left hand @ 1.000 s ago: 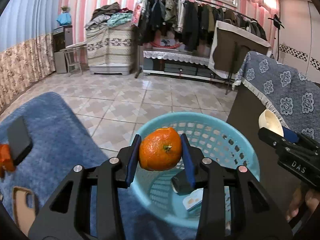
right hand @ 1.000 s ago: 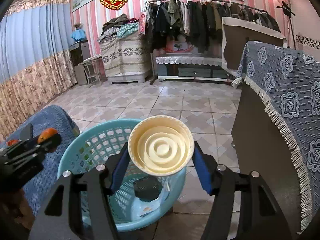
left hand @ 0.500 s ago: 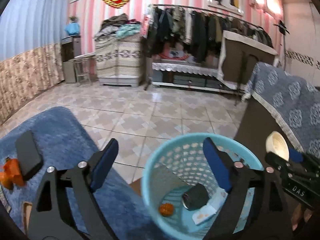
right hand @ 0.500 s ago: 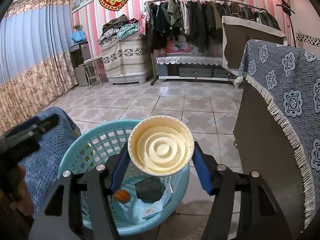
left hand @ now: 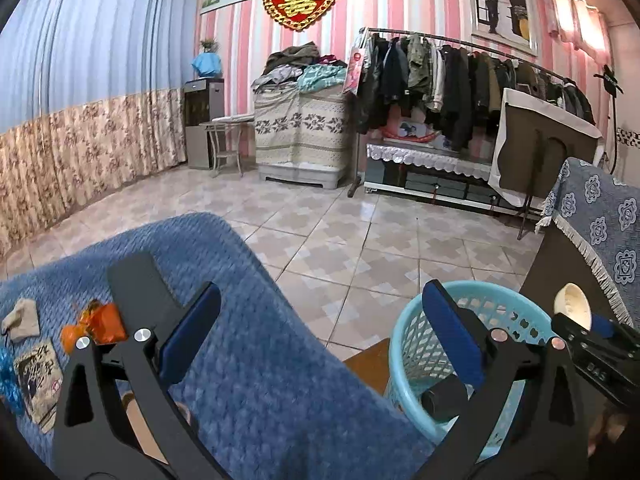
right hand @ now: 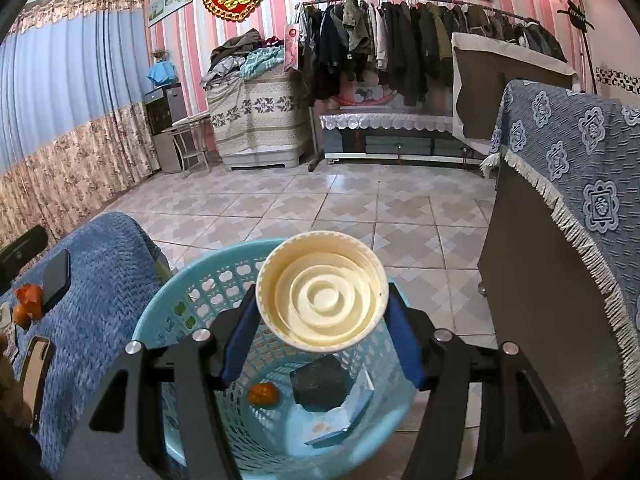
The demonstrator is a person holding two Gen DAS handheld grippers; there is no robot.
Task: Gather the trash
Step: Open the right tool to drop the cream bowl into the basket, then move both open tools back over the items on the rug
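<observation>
So our left claw [left hand: 320,328] was empty, its jaws opening wide with nothing between them, hanging over the edge of the tabletop covered in a blue knitted cloth [left hand: 256,364]. Through the gap we could see the tiled floor [left hand: 344,240] and the light blue basket [left hand: 404,360] off to the right side.

Our right claw [right hand: 322,332] was pinching a cream paper cup [right hand: 322,292] by its sides, bottom facing the camera, right above the basket [right hand: 192,300]. In the left view that same cup [left hand: 573,310] peeked out at the far right, just past the basket rim.

Down in the basket we had an orange [right hand: 263,393] sitting on the bottom, a dark lump [right hand: 320,384] just beside it, and some pale blue-white wrapper [right hand: 340,420] under that. Couldn't tell what the dark lump was.

Trash left on the cloth: an orange foil wrapper [left hand: 96,324], a beige crumpled scrap [left hand: 22,318] and a printed packet [left hand: 38,376] near the left edge. A black phone [right hand: 56,278] lay there too, next to the orange wrapper, plus another phone [right hand: 36,372] closer to us.
</observation>
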